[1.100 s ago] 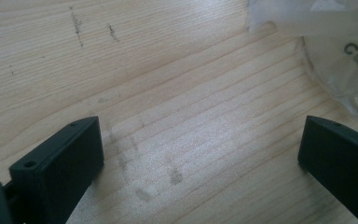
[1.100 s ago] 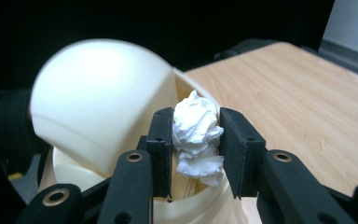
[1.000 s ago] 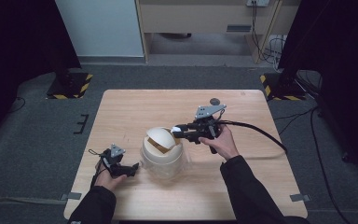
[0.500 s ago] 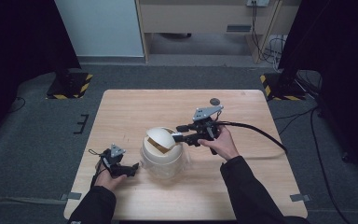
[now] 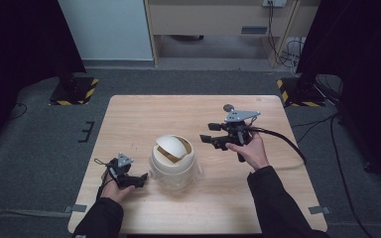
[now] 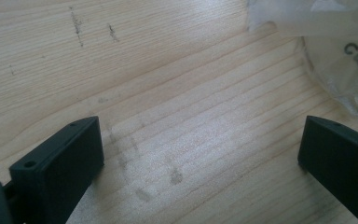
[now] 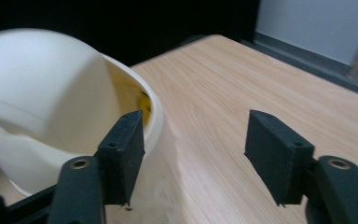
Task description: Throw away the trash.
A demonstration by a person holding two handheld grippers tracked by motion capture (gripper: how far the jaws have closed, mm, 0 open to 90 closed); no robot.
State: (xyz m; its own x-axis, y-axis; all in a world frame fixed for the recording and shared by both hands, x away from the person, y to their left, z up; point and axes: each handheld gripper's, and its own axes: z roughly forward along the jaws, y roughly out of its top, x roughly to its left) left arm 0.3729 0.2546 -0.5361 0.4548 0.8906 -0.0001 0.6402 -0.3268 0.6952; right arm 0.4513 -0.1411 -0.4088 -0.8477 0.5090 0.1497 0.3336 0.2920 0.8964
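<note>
Since the earlier high-view frames, the right gripper point(image 5: 209, 139) has drawn away from the cream plastic swing-lid bin point(image 5: 172, 157) toward the right of the frame, and its jaws have just been opening; nothing lies between them. In the right gripper view the two black pads point(image 7: 123, 149) stand spread, with the bin's domed lid point(image 7: 37, 84) at upper left and bare wood between the jaws. The lid sits tilted, leaving a dark gap at the bin's mouth.

The bin stands at the lower centre of the light wooden table point(image 5: 144, 114) in the high view, wrapped at its base in a clear plastic bag point(image 5: 193, 176). The left gripper point(image 5: 138, 179) rests at lower left, just beside the bin; its jaws are spread wide over bare tabletop, and a crumpled edge of the clear bag point(image 6: 335, 51) shows at upper right of the left gripper view.

Assessment: the step in hand appears to be a release and withdrawal from the lid. The bin is untouched by either gripper. Any next move on the bin calls for one gripper to steady the body or bag while the other returns to the lid rim, approaching level so as not to tip the light bin.
</note>
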